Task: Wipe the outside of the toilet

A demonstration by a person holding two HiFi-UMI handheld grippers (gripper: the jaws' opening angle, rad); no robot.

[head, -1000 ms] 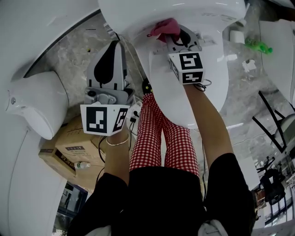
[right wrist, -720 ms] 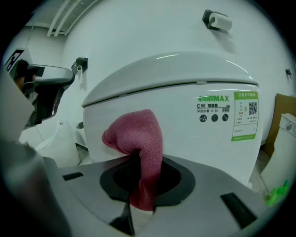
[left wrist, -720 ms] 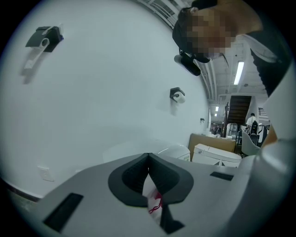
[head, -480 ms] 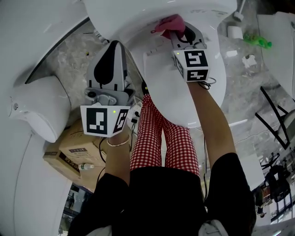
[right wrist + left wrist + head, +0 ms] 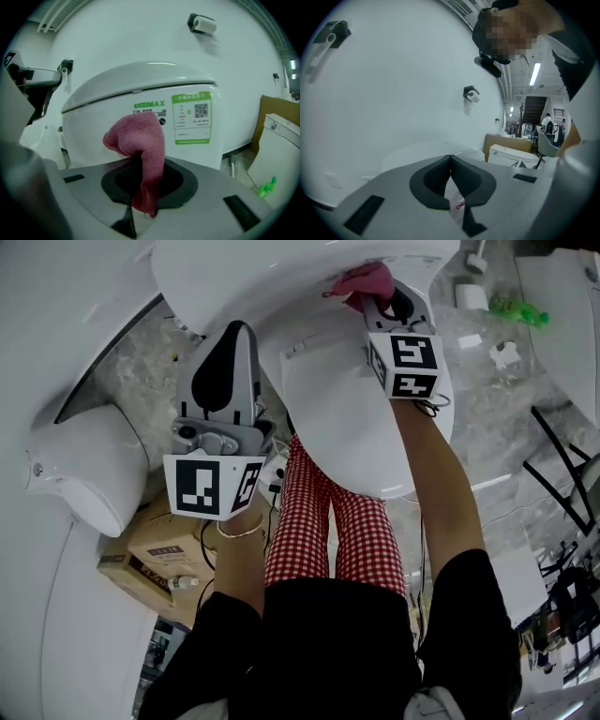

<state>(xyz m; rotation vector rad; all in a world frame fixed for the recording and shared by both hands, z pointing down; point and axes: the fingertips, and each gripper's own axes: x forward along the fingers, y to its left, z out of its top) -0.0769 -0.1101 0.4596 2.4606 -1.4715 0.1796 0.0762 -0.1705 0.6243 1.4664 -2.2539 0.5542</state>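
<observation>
The white toilet [image 5: 356,399] fills the top middle of the head view, lid down. My right gripper [image 5: 380,294] is shut on a pink cloth [image 5: 361,279] where the lid meets the tank. In the right gripper view the pink cloth [image 5: 140,140] bulges out of the right gripper [image 5: 143,171] in front of the tank [image 5: 108,112], which bears a green label [image 5: 192,117]. I cannot tell whether cloth and tank touch. My left gripper [image 5: 232,334] hangs left of the toilet bowl, shut. In its own view the left gripper [image 5: 451,161] faces a white wall, with a small white tag at the jaw line.
A second toilet [image 5: 84,465] stands at the left, with a cardboard box [image 5: 155,549] below it. The person's red-checked trousers [image 5: 328,521] are beside the bowl. A paper roll [image 5: 466,294] and a green item [image 5: 511,307] lie on the marble floor at the upper right. Dark chair legs [image 5: 562,465] stand right.
My right gripper has carried the pink cloth rightwards and a little up along the toilet. The left gripper has stayed where it was.
</observation>
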